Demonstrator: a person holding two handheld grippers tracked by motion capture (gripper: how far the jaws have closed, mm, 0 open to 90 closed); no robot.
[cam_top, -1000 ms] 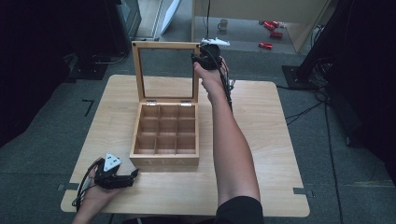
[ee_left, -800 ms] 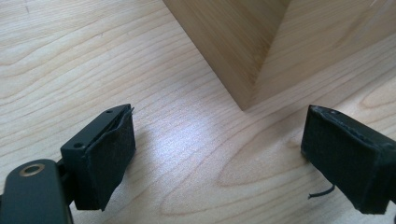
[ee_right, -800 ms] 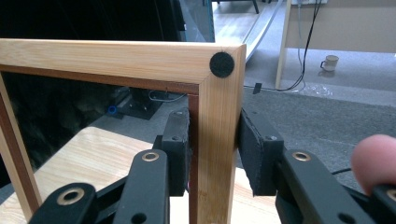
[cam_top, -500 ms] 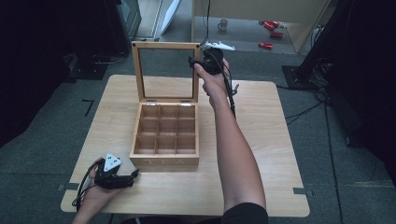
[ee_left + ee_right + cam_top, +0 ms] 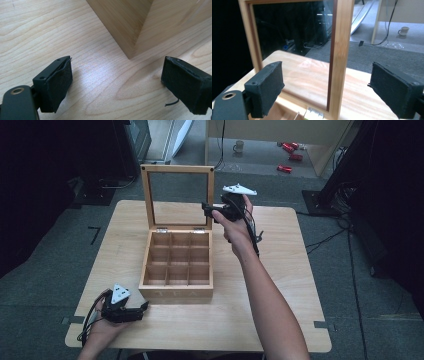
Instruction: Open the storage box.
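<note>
A wooden tea box [image 5: 175, 293] with several empty compartments stands mid-table, its glass lid [image 5: 177, 169] raised upright. My right gripper [image 5: 206, 210] hovers by the lid's right edge. In the right gripper view the lid's right frame bar [image 5: 339, 50] stands between the jaws, and neither pad touches it. The jaws have just been opening, and the gripper [image 5: 328, 75] is open. My left gripper [image 5: 141, 308] rests on the table at the box's front left corner. It is open [image 5: 117, 67], with nothing between its pads, and the box corner [image 5: 130, 30] lies just ahead.
The light wooden table [image 5: 280, 285] has bare room right of the box. On the floor behind it are a mug [image 5: 240, 146], red items [image 5: 290, 156] and cables. Dark equipment flanks both sides.
My right gripper let go of the lid's top right corner, opened, and moved down and toward the person along the lid's right edge. The lid stays upright. The left gripper has not moved.
</note>
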